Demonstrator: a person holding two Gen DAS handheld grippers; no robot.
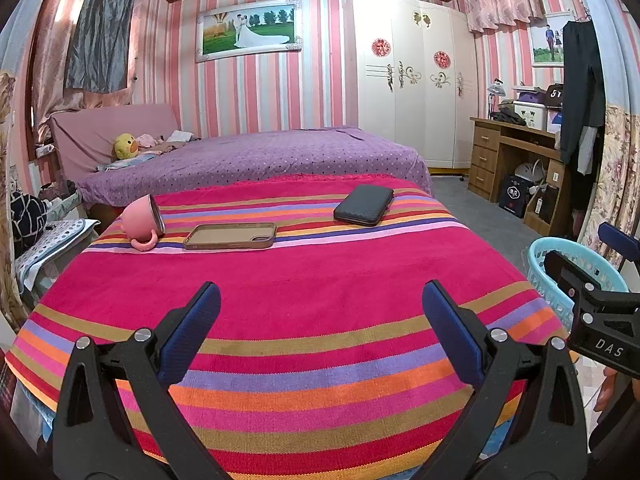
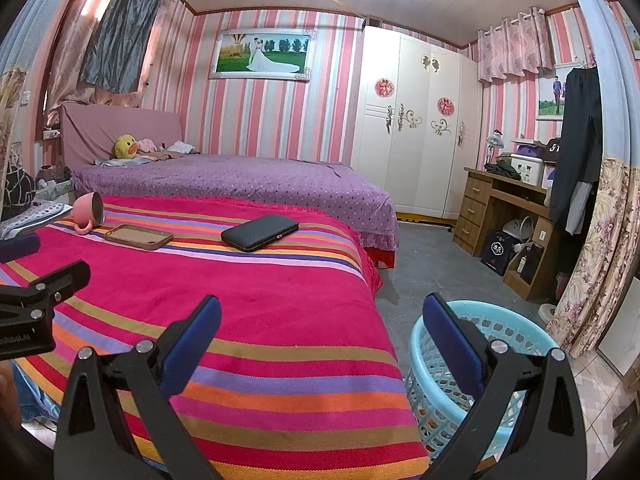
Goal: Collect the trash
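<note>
Striped blanket (image 1: 320,280) fills most of my left view, covering the near bed, with a purple dotted bedspread (image 1: 260,156) on the bed behind it. White wardrobe (image 1: 416,80) on the back wall, wooden desk (image 1: 504,152) to its right. Light blue basket (image 2: 452,392) sits on the floor just beside the bed's right edge; I see a few small bits through its mesh in the right view, can't tell what they are. On the blanket's far half, left to right: pink mug (image 1: 140,220) tipped on its side with its mouth facing right, brown phone case (image 1: 230,236) lying flat near it, black wallet (image 1: 364,204) further right, apart from the case. Left gripper (image 1: 320,320) is spread wide above the near part of the blanket, nothing between the fingers. Right gripper (image 2: 320,328) is likewise spread and holding nothing, its left finger over the blanket edge, its right finger over the basket rim.
</note>
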